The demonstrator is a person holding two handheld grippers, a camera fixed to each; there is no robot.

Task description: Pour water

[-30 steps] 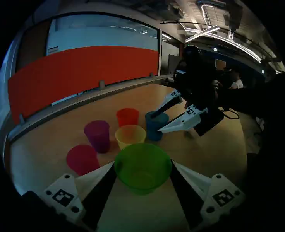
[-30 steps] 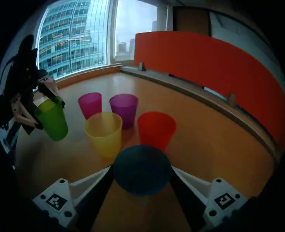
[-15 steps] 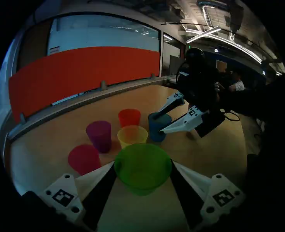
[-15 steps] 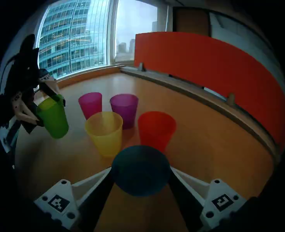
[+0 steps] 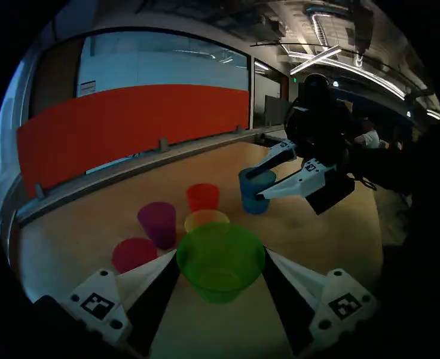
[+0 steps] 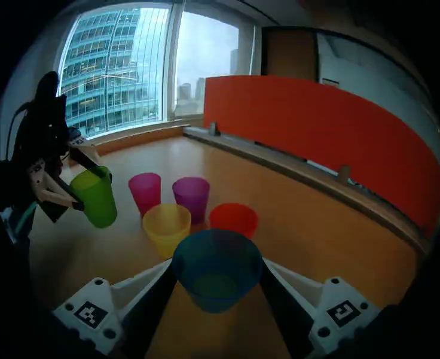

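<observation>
My left gripper (image 5: 220,266) is shut on a green cup (image 5: 220,259), held upright above the wooden table (image 5: 315,233); from the right gripper view that green cup (image 6: 95,196) hangs at the left in the left gripper (image 6: 79,188). My right gripper (image 6: 217,278) is shut on a blue cup (image 6: 217,268), also lifted off the table; in the left gripper view the blue cup (image 5: 256,190) sits between the right gripper's (image 5: 259,186) fingers. On the table stand a yellow cup (image 6: 167,228), a red cup (image 6: 234,219), a purple cup (image 6: 191,198) and a pink cup (image 6: 145,191).
A low ledge with an orange panel (image 5: 130,128) runs along the table's far side. Large windows (image 6: 118,72) stand behind the left gripper. A person's dark sleeve (image 5: 393,161) reaches in from the right.
Both grippers have risen with their cups. The four standing cups now look lower and farther below each camera.
</observation>
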